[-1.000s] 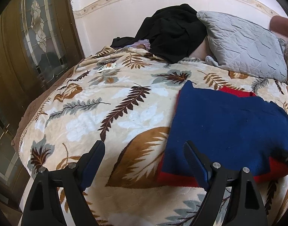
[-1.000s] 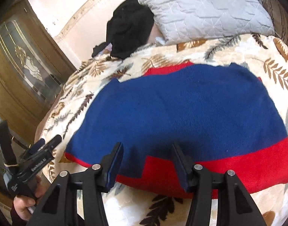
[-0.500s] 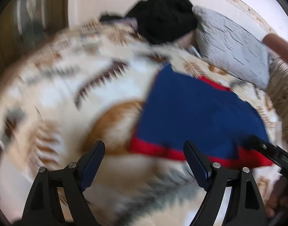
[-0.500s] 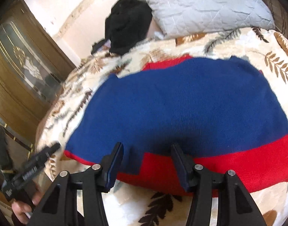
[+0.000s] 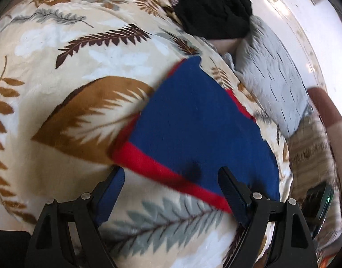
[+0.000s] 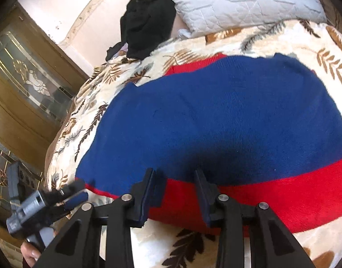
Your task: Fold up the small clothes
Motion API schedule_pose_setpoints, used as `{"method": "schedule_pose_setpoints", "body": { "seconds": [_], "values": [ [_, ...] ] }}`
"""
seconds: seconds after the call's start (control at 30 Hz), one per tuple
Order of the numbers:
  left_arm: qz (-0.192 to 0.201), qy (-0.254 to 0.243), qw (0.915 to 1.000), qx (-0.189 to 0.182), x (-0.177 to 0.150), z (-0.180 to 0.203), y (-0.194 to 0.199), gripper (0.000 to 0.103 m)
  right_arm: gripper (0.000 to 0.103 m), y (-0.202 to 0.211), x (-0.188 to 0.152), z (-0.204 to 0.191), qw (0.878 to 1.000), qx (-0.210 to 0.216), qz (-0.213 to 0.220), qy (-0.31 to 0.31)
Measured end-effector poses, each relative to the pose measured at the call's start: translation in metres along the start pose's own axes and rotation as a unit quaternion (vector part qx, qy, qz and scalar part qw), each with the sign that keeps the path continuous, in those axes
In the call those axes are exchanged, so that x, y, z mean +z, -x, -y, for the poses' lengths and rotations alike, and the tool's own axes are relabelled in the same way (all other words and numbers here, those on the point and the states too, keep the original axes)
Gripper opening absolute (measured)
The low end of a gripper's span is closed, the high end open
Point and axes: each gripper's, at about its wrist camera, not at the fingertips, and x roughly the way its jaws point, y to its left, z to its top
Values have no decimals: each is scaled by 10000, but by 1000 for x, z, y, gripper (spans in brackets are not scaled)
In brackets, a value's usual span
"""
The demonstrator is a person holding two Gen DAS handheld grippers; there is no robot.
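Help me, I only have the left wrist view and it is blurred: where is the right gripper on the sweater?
Observer: The right gripper is open, its fingers straddling the red hem of the blue sweater, with nothing pinched.
Operator: How close is my left gripper to the corner?
Observer: In the right wrist view, the left gripper is at the sweater's near left corner. I cannot tell whether it touches.
Operator: Anything beyond the bed there?
Observer: A wooden door with patterned glass stands past that edge.
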Motion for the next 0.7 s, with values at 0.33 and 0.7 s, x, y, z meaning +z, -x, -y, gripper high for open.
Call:
{"method": "schedule_pose_setpoints", "body": {
  "seconds": [0.33, 0.7],
  "values": [
    [322, 323, 9981, -417, 5, -3, -13, 24, 38, -7, -1, 8, 9997, 149, -192, 48],
    [275, 179, 9988, -361, 16, 10, -26, 19, 38, -8, -2, 15, 9986, 403, -319, -140]
  ]
}}
